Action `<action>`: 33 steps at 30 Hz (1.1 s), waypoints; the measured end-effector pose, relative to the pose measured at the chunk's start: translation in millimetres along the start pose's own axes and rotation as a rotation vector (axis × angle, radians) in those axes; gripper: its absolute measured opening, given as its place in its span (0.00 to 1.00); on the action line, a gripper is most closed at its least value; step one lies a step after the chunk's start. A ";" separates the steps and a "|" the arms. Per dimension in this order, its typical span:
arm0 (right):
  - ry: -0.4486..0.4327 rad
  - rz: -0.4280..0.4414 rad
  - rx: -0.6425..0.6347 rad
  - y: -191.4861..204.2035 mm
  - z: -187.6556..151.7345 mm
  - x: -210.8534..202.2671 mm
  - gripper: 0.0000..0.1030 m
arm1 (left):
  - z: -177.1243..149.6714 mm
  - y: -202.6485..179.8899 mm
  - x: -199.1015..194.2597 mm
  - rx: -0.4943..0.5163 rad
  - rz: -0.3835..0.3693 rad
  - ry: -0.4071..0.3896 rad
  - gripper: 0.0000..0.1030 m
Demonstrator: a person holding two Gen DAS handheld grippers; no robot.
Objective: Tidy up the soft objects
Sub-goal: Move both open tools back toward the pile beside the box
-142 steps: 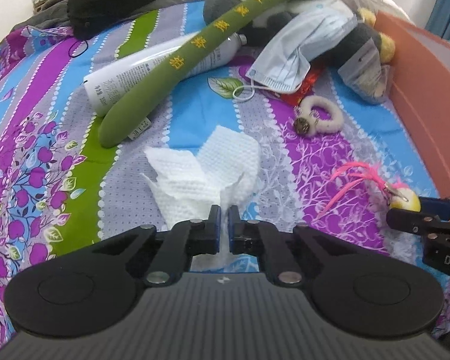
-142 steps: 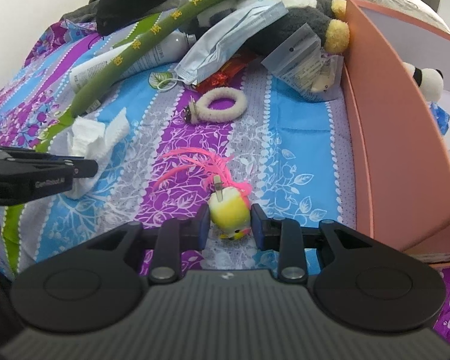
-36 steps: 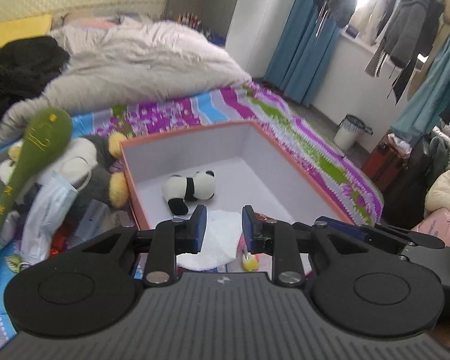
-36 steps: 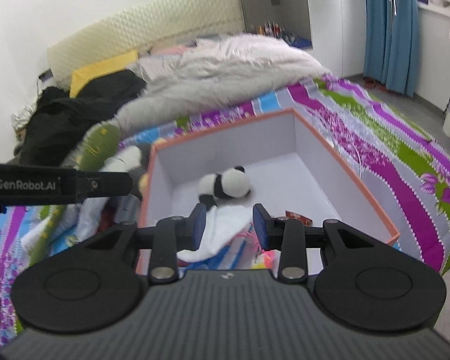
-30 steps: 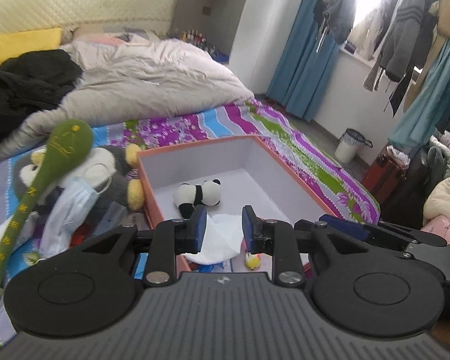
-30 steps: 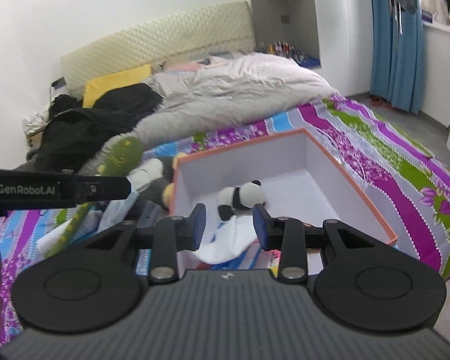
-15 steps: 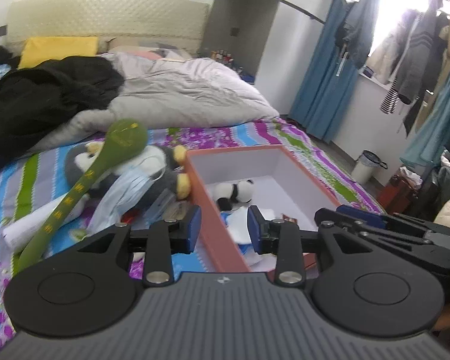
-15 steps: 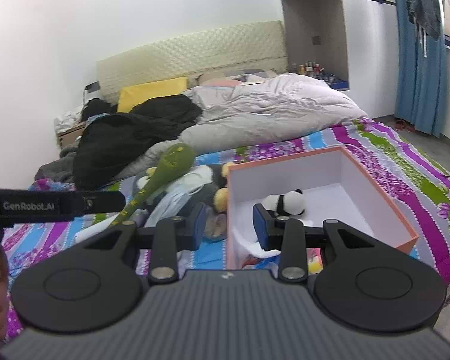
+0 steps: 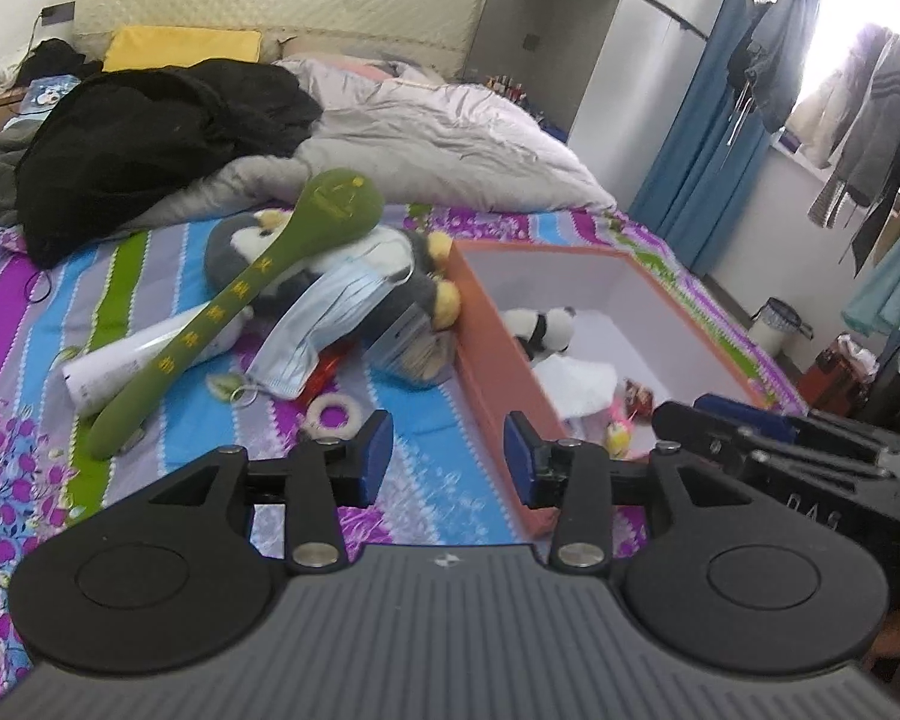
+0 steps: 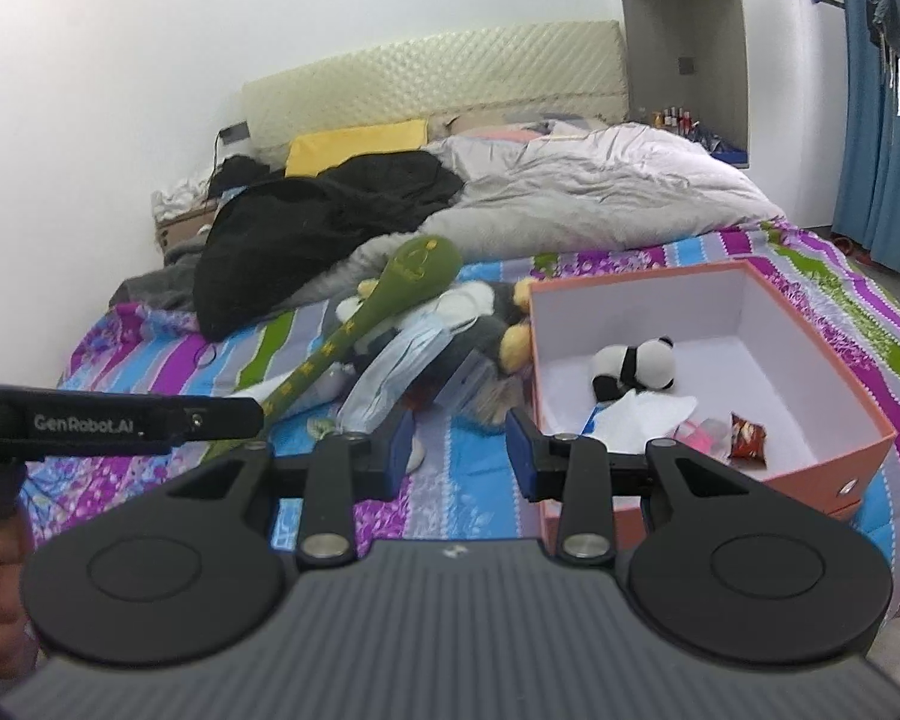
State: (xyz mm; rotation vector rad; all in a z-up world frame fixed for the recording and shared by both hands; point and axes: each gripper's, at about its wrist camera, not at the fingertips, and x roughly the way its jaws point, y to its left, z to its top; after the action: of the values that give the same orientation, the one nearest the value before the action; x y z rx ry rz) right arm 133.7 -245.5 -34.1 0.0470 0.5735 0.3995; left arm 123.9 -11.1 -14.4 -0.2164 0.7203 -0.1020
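Note:
An orange box with a white inside holds a panda plush, a white tissue, a yellow-pink toy and a red packet. Left of it on the bed lie a green plush mallet, a grey penguin plush, a face mask and a white fuzzy ring. My left gripper is open and empty, raised above the bed by the box's near corner. My right gripper is open and empty, also raised.
A white tube lies under the mallet. A clear packet leans by the box. A black garment and a grey duvet cover the far bed. Blue curtains and a bin stand right.
Both grippers held the tissue and the yellow toy on the bed, then let them go in the box. Both have since drawn back, risen and opened wider.

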 end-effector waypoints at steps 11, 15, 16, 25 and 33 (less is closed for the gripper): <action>0.112 0.020 -0.043 24.6 -36.8 22.5 0.37 | -42.0 45.3 9.9 -0.071 0.028 0.069 0.46; 0.155 0.018 -0.061 34.4 -47.1 35.4 0.37 | -50.7 60.2 18.2 -0.102 0.032 0.097 0.48; 0.165 0.019 -0.064 36.5 -49.1 39.6 0.37 | -51.7 63.6 20.4 -0.111 0.034 0.100 0.49; 0.213 0.016 -0.101 47.7 -48.8 77.7 0.37 | -44.9 88.6 51.3 -0.136 0.053 0.133 0.49; 0.219 0.011 -0.091 42.1 -33.0 110.2 0.37 | -32.4 104.1 90.5 -0.140 0.064 0.166 0.49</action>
State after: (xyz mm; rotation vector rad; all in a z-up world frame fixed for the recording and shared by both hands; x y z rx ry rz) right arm 185.4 -167.0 -112.6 -0.0819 0.7702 0.4444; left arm 171.9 69.8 -120.3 -0.3210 0.9001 -0.0084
